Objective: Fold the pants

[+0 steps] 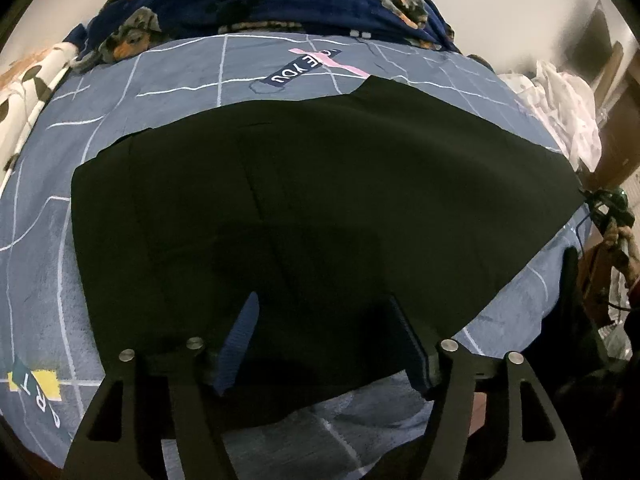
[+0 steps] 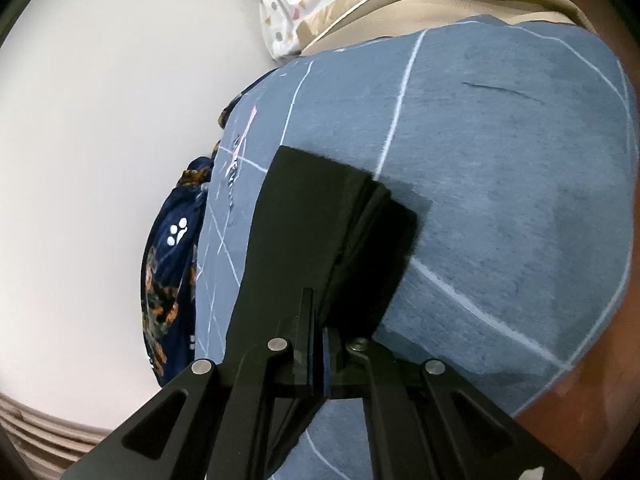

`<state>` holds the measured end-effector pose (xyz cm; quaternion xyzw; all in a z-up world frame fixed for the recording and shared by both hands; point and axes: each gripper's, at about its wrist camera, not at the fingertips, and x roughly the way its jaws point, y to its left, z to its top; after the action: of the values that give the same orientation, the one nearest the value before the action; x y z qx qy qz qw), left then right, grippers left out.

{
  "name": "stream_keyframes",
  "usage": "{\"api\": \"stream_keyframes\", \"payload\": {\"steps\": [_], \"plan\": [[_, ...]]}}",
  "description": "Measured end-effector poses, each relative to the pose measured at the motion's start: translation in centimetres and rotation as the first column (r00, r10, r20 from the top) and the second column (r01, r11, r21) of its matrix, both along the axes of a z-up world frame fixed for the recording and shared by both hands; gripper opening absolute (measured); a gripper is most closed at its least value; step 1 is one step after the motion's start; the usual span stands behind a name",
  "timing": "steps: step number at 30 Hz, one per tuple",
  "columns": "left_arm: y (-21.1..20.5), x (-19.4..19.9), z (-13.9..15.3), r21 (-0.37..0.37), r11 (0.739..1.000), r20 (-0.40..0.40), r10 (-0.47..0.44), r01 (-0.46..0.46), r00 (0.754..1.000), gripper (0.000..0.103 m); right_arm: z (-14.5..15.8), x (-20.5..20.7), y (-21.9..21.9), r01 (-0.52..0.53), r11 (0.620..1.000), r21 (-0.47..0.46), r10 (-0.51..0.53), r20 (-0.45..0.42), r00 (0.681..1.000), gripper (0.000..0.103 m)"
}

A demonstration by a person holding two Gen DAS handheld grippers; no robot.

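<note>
Black pants (image 1: 304,184) lie spread on a blue-grey bed cover (image 1: 36,280) with white lines. My left gripper (image 1: 324,316) is open, its blue-padded fingers (image 1: 240,344) hovering over the near edge of the pants, holding nothing. In the right wrist view my right gripper (image 2: 318,320) is shut on an edge of the black pants (image 2: 316,216), lifting the cloth off the bed cover (image 2: 500,184); the layered hem hangs to the right of the fingers.
A navy dog-print blanket (image 1: 248,4) lies bunched at the far side of the bed, also seen at the left in the right wrist view (image 2: 168,280). White spotted bedding (image 1: 24,92) lies at the left. Crumpled white cloth (image 1: 568,108) and clutter lie at the right.
</note>
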<state>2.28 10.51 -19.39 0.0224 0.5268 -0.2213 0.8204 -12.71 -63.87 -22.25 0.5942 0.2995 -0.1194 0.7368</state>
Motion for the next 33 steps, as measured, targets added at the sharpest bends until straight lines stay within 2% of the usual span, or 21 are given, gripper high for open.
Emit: {"api": "stream_keyframes", "payload": {"steps": [2,6,8,11,13,15,17,20,22,24,25,26,29,30,32,33], "plan": [[-0.1,0.0,0.0,-0.003,1.0,0.001,-0.002,0.002,1.0,0.07,0.2,0.0,0.2,-0.001,1.0,-0.015,0.001,-0.008,1.0,0.001],[-0.2,0.2,0.0,-0.003,1.0,-0.001,-0.011,0.011,1.0,0.071,-0.8,-0.5,-0.5,0.022,0.998,0.056,-0.023,0.021,1.0,0.0],[-0.2,0.1,0.0,-0.005,1.0,-0.001,-0.012,0.012,1.0,0.072,-0.6,-0.8,-0.5,0.033,0.998,0.052,-0.035,0.025,0.999,0.0],[-0.2,0.1,-0.1,-0.023,1.0,0.001,-0.008,0.008,1.0,0.075,0.4,-1.7,-0.6,0.063,0.998,0.016,-0.064,0.031,0.997,0.007],[-0.2,0.0,-0.1,-0.034,0.999,0.005,-0.005,0.005,1.0,0.078,1.5,-2.8,-0.9,0.106,0.993,-0.045,-0.106,0.014,0.994,0.015],[-0.2,-0.1,-0.2,-0.043,0.999,0.012,-0.005,0.006,1.0,0.081,3.0,-4.1,-1.7,0.157,0.981,-0.116,-0.16,-0.017,0.987,0.016],[-0.4,-0.2,-0.2,-0.044,0.999,0.019,-0.009,0.01,1.0,0.086,4.4,-5.0,-1.9,0.184,0.975,-0.128,-0.184,0.009,0.983,0.016],[-0.8,-0.3,-0.3,-0.042,0.999,0.028,-0.011,0.012,1.0,0.09,7.6,-4.6,0.0,0.131,0.974,-0.187,-0.115,0.094,0.989,0.016],[-0.9,-0.2,-0.3,-0.041,0.999,0.034,-0.002,0.003,0.999,0.09,9.1,-2.5,3.2,0.006,0.975,-0.222,0.022,0.123,0.992,0.016],[-0.6,-0.1,0.0,-0.063,0.998,0.033,0.024,-0.022,0.999,0.09,9.6,-0.1,6.7,-0.115,0.965,-0.236,0.148,0.13,0.98,0.016],[-0.3,-0.1,0.3,-0.089,0.995,0.03,0.046,-0.043,0.998,0.09,9.6,1.6,9.5,-0.201,0.95,-0.239,0.235,0.126,0.964,0.016],[0.0,-0.1,0.6,-0.115,0.991,0.032,0.068,-0.064,0.997,0.09,9.5,2.4,11.0,-0.243,0.94,-0.24,0.277,0.12,0.953,0.017],[0.7,-0.6,2.2,-0.161,0.982,0.073,0.112,-0.099,0.991,0.09,9.0,6.3,18.4,-0.438,0.866,-0.24,0.469,0.091,0.878,0.019],[1.0,-0.8,3.0,-0.166,0.98,0.097,0.128,-0.111,0.987,0.09,8.9,7.8,21.8,-0.516,0.818,-0.256,0.547,0.067,0.834,0.019],[1.7,-0.9,4.1,-0.163,0.977,0.135,0.163,-0.14,0.977,0.09,8.8,9.2,26.1,-0.599,0.751,-0.279,0.631,0.032,0.775,0.02],[2.2,-1.0,4.6,-0.162,0.973,0.153,0.187,-0.162,0.97,0.09,8.7,10.1,29.0,-0.65,0.701,-0.293,0.684,0.02,0.729,0.021]]}}
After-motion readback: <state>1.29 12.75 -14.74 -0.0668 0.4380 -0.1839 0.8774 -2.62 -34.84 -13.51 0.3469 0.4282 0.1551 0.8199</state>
